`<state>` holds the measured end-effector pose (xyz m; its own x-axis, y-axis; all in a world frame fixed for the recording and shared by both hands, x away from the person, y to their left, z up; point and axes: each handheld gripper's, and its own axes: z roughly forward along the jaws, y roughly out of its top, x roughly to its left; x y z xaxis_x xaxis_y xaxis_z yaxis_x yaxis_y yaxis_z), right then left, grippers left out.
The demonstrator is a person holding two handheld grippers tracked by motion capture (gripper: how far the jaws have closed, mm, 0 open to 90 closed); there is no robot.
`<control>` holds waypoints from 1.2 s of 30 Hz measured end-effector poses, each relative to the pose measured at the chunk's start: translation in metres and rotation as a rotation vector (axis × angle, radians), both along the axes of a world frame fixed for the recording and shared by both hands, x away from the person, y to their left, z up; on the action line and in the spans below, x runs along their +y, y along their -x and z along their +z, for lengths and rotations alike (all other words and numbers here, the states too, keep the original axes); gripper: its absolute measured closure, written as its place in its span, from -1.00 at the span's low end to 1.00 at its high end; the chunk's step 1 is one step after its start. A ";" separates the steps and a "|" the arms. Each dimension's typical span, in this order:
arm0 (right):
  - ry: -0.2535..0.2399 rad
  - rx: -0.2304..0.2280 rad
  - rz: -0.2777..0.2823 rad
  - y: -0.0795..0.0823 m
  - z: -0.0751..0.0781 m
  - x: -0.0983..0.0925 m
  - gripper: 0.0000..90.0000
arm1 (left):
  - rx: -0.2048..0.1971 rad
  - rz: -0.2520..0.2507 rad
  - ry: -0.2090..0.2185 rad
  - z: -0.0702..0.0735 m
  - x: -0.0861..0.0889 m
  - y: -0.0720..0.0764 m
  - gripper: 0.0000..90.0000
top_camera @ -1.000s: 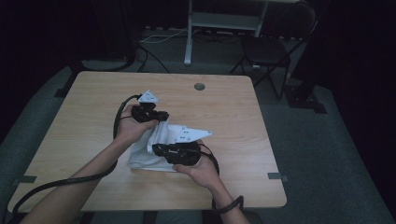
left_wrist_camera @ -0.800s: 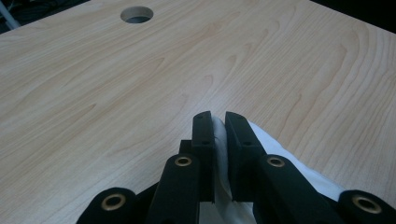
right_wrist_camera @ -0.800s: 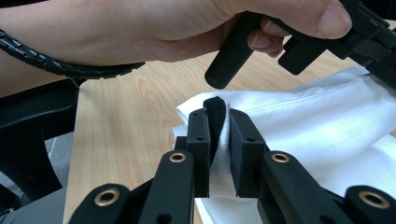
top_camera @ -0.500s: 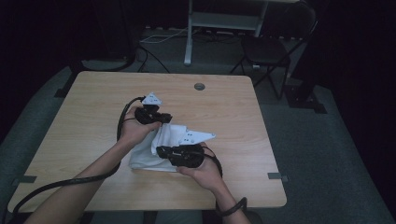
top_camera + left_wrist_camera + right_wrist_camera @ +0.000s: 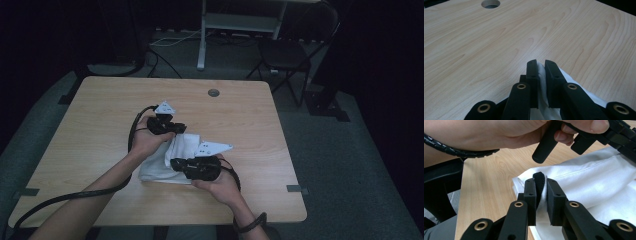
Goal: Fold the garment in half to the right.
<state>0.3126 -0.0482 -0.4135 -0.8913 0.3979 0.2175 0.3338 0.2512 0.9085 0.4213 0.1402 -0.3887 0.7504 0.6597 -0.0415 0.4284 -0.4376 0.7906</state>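
A white cloth point(image 5: 167, 162) lies folded on the near half of the wooden table point(image 5: 90, 130), a little left of its middle, and both grippers have hold of it. The left gripper point(image 5: 176, 127) sits at the cloth's far edge, held in the person's left hand point(image 5: 146, 140) — in the left gripper view its jaws are closed on a thin fold of the cloth point(image 5: 541, 75), which runs up between the two black pads and spreads out behind them over the bare wood. The right gripper point(image 5: 175, 163) is at the near side of the cloth, in the right hand point(image 5: 220, 185), pointing left across it. In the right gripper view its jaws are likewise pinched on a white edge of the cloth point(image 5: 599, 182), with a dark strip showing between the pads beside the white; I cannot tell what that strip is. Past those jaws the left hand point(image 5: 506, 132) and its gripper hang close above the cloth. A thick black cable point(image 5: 65, 197) trails from the left gripper along the forearm and off the near left of the table. A round hole point(image 5: 214, 92) sits in the table top near its far edge, well apart from the cloth, and a dark chair point(image 5: 287, 52) stands on the floor beyond the far right corner.
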 end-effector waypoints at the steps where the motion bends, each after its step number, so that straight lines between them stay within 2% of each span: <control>1: 0.000 0.000 0.000 0.000 0.000 0.000 0.77 | 0.000 0.000 0.000 0.000 0.000 0.000 0.83; 22: 0.018 0.014 -0.006 0.001 -0.006 -0.007 0.77 | 0.005 -0.009 -0.004 -0.007 -0.004 -0.001 0.82; 36: 0.032 0.022 -0.012 0.002 -0.009 -0.012 0.76 | 0.008 -0.007 0.013 -0.011 -0.008 -0.001 0.79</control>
